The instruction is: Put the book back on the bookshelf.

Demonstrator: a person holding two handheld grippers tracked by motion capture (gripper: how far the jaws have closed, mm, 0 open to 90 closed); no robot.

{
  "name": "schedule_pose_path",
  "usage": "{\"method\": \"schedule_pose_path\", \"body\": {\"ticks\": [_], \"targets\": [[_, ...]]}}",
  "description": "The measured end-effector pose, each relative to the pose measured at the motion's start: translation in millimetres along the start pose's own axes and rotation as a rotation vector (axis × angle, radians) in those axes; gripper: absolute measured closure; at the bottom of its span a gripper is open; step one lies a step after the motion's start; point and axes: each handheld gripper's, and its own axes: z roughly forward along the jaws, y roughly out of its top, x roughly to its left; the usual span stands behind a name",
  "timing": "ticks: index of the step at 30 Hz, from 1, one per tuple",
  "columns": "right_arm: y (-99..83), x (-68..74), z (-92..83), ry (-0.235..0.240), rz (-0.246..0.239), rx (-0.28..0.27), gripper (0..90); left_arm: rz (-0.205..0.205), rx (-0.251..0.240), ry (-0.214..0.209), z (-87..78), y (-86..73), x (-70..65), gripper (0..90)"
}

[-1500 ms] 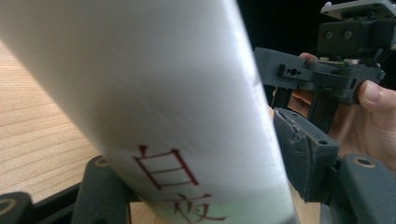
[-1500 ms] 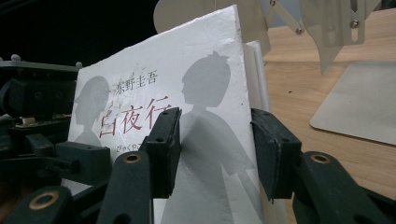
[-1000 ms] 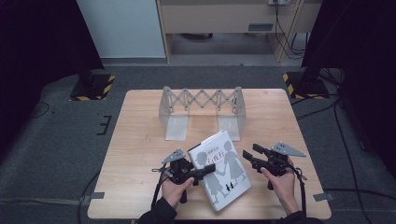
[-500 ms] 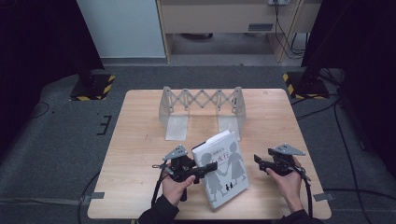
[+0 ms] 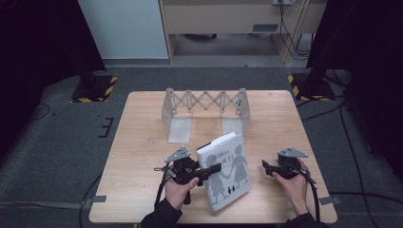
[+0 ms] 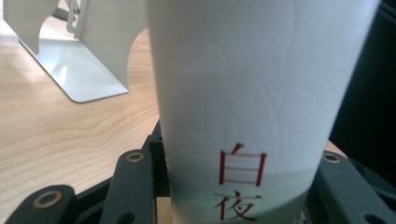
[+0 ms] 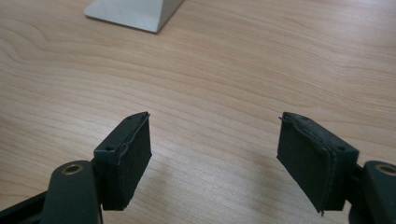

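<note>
The counter [image 5: 142, 142] was pale wood with a smooth, matt grain. The book [image 5: 223, 171] had a white paper jacket, faintly creased, with a soft sheen. The expanding rack [image 5: 204, 102] near the counter's far edge was painted sheet metal, satin-smooth. The right tongs [image 7: 212, 154] bore matt black, rough-edged rubbery pads on black plastic.

Book [image 6: 243, 116] top & bottom cropped

We see a light wooden worktop [image 5: 142, 142] standing on grey carpet [image 5: 57, 156]. Behind it a pale panel [image 5: 123, 28] and a beige cabinet [image 5: 228, 19] line the far side, with cables [image 5: 290, 42] hanging near. Black stands on yellow-striped bases [image 5: 92, 90] flank the worktop, the corners lying dark.
</note>
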Motion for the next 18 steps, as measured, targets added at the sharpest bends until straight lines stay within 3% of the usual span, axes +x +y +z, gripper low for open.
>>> {"method": "schedule_pose_path", "body": {"ticks": [10,18], "targets": [[-3.0,-0.5,4.0,-0.023,-0.023,0.056,21.7,0.045,-0.016,0.065,-17.4,15.1,-3.8,52.6],[-5.5,0.0,7.9,-0.015,0.016,0.040,14.2,0.046,-0.048,0.097,-30.6,24.7,-1.4,52.5]]}}
